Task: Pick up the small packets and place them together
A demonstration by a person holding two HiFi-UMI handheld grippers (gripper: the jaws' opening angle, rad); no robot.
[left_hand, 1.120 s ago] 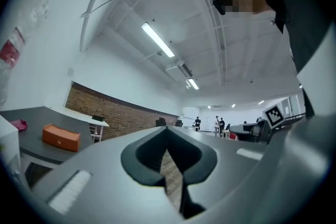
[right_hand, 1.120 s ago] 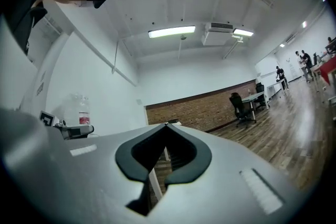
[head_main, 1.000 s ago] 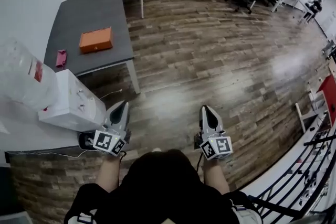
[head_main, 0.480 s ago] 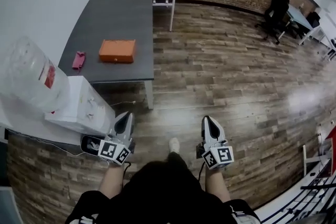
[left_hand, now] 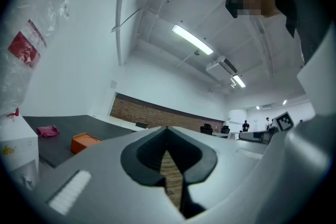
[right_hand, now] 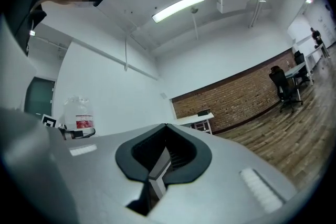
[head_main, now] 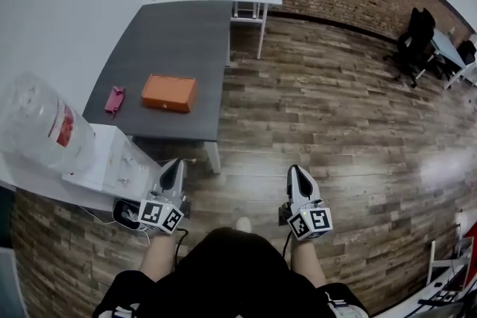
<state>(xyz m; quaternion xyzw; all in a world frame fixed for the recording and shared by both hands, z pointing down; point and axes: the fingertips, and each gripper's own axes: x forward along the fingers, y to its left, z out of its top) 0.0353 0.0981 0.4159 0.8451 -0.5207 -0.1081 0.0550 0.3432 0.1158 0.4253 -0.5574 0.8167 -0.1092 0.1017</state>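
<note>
On the grey counter (head_main: 186, 33), near an orange box (head_main: 170, 93), lies a small pink packet (head_main: 114, 100), probably light, soft and crinkly, best pinched by one edge. The left gripper (head_main: 176, 164) and right gripper (head_main: 296, 171) hover well apart from it, fingers closed on nothing.

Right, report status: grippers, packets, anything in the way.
Left gripper shut, empty; right gripper shut, empty. Pink packet on grey table beside orange box, untouched. Water dispenser near the table's close corner.
</note>
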